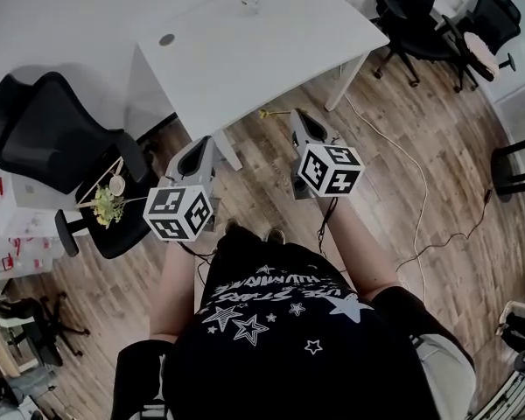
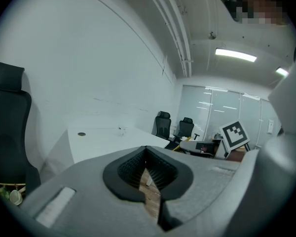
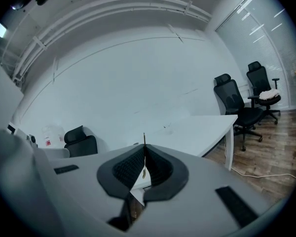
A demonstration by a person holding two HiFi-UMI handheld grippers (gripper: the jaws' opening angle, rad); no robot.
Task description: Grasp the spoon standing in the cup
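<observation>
White rectangular table ahead, person standing well back from it. Left gripper: jaws pressed together, empty. Right gripper: jaws pinching spoon. Small clear glass cup near table's far edge, contents too small to tell. Thin gold-toned metal spoon upright between right jaws, well apart from cup. Grasp looks done; little apparently left.

An office: white desk, black swivel chairs, wood-look floor, glass partition wall

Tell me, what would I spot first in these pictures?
Two grey grippers with black-and-white marker cubes poke out before the person, the left gripper and the right gripper. The right gripper's jaws pinch a thin golden spoon. Ahead stands a big white table on the wooden floor.
</observation>
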